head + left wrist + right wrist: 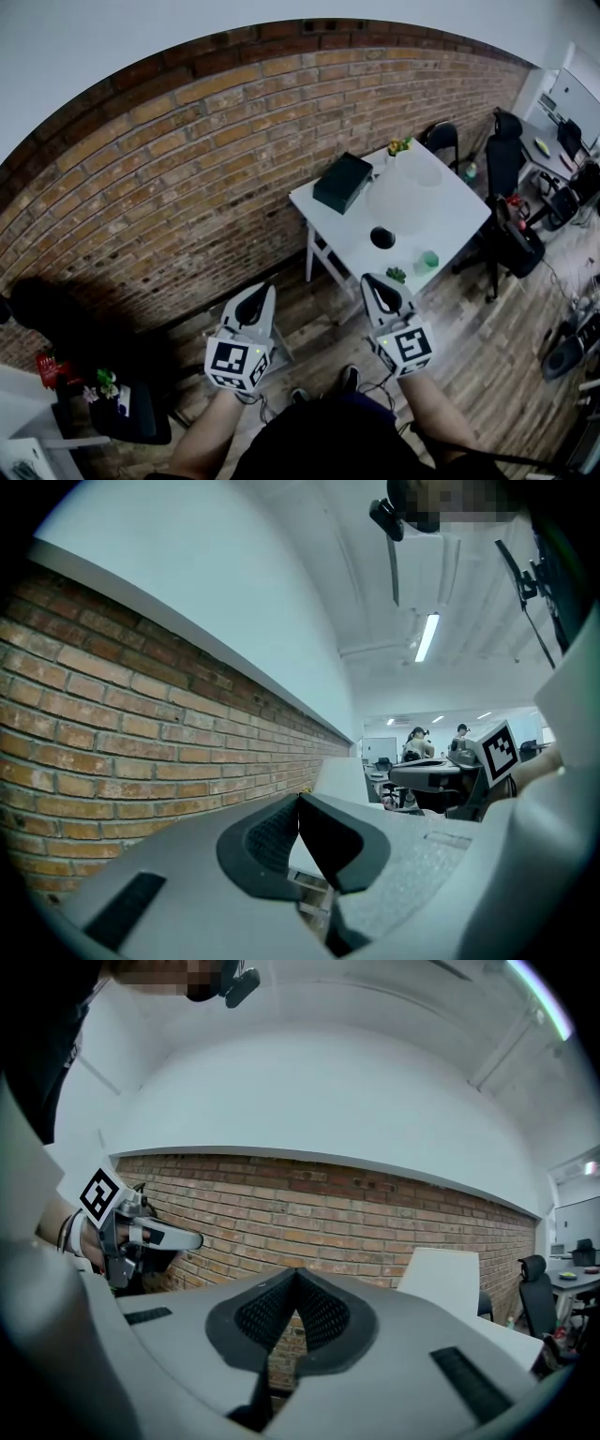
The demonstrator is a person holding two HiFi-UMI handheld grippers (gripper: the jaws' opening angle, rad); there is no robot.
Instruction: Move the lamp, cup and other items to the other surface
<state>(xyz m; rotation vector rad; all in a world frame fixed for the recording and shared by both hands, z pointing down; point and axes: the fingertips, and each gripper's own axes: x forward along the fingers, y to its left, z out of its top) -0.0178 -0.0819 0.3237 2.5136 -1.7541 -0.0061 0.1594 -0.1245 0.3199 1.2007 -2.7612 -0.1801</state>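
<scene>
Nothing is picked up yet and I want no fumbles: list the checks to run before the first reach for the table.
1. Both grippers free: ok. The left gripper and right gripper hold nothing.
2. Fingers open for a grasp: not ok. Both pairs are shut.
3. Lamp and green cup standing on the table: ok.
4. Right gripper aimed at them: not ok. Its view faces the brick wall, with the table off to one side.
5. Room around the cup: cannot tell. A small plant stands close beside it.
6. Other surface picked out: cannot tell.
</scene>
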